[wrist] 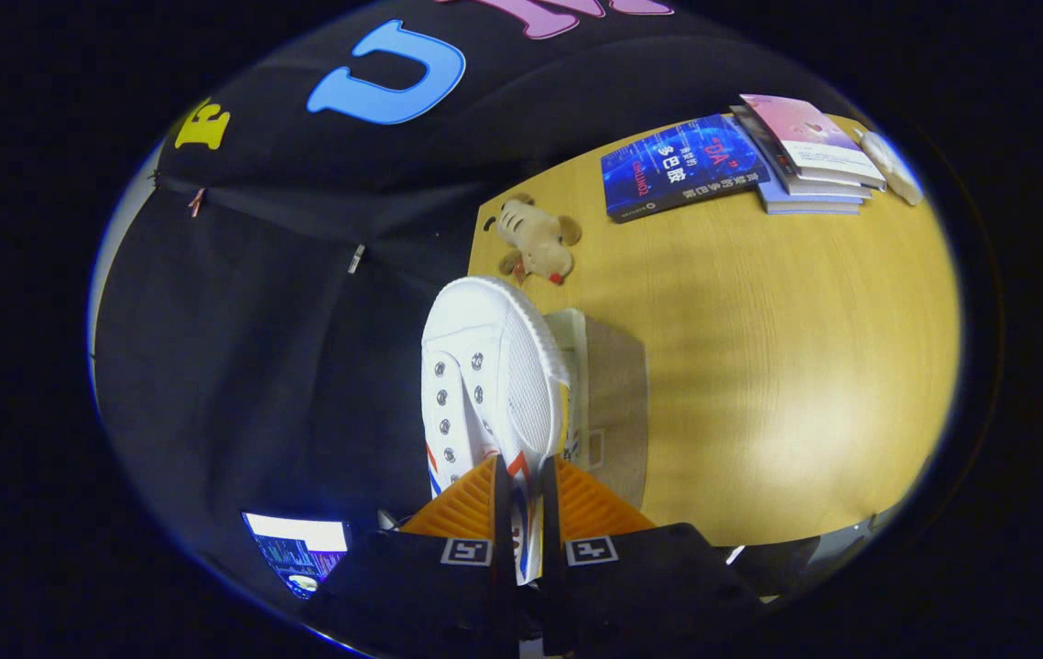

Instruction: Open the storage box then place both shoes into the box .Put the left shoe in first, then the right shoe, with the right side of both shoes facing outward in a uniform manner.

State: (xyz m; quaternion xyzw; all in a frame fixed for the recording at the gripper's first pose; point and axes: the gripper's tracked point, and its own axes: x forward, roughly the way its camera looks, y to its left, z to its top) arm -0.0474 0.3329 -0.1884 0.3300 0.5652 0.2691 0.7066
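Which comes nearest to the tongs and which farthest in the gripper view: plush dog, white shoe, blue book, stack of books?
1. White shoe: clamped between the fingers of the tongs.
2. Plush dog: beyond the shoe's toe, at the table's edge.
3. Blue book: farther back on the table.
4. Stack of books: just past the blue book, by the far corner.

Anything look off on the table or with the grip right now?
Nothing damaged or spilled. The gripper is shut on the white shoe, held toe-forward above the storage box. A plush toy lies on its side on the table beyond.
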